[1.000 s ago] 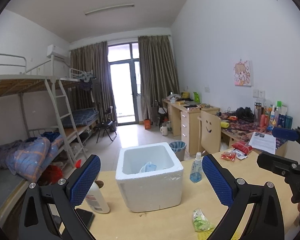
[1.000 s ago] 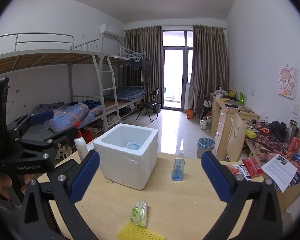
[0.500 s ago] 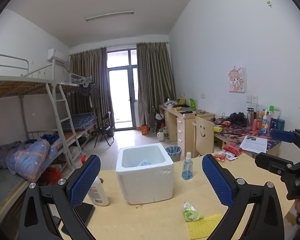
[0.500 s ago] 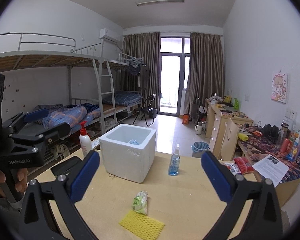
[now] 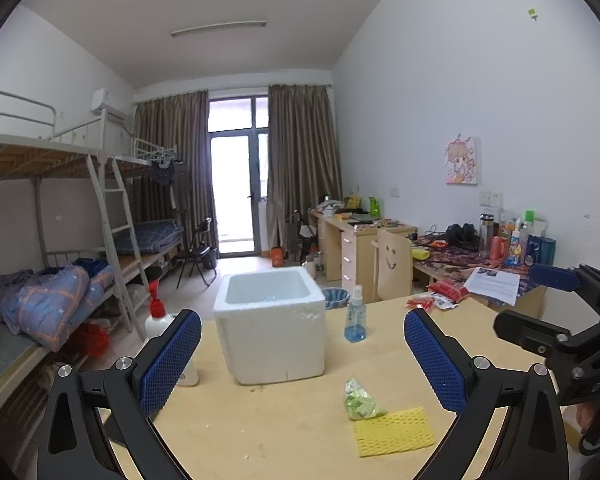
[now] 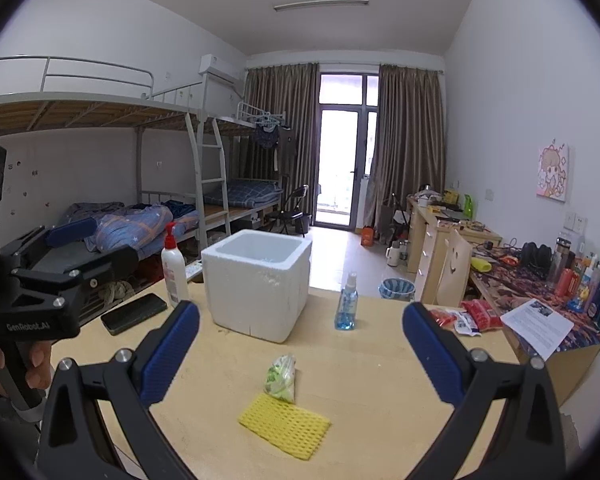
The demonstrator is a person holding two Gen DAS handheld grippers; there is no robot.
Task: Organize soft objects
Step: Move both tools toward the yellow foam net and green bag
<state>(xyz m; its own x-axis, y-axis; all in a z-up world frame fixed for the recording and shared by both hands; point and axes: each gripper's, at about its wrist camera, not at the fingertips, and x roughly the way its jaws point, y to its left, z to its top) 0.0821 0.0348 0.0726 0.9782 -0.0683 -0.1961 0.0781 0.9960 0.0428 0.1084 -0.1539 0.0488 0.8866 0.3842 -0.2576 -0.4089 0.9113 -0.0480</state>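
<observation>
A white foam box (image 5: 272, 328) (image 6: 258, 282) stands open-topped on the wooden table (image 5: 284, 436), with something pale blue low inside it. Nearer the front lie a green-and-white soft packet (image 5: 360, 400) (image 6: 280, 378) and a yellow foam net sleeve (image 5: 394, 432) (image 6: 284, 424), touching each other. My left gripper (image 5: 302, 360) is open and empty, held back from the box. My right gripper (image 6: 300, 354) is also open and empty, above the packet and sleeve. Each gripper shows at the edge of the other's view.
A white pump bottle with a red top (image 6: 174, 270) and a black phone (image 6: 134, 314) sit left of the box. A blue spray bottle (image 6: 346, 304) stands to its right, red snack packets (image 6: 466, 316) beyond. A chair, desks and a bunk bed surround the table.
Both grippers have drawn back and up from the box, so more of the table front shows, including the yellow sleeve and the phone. Both stay open.
</observation>
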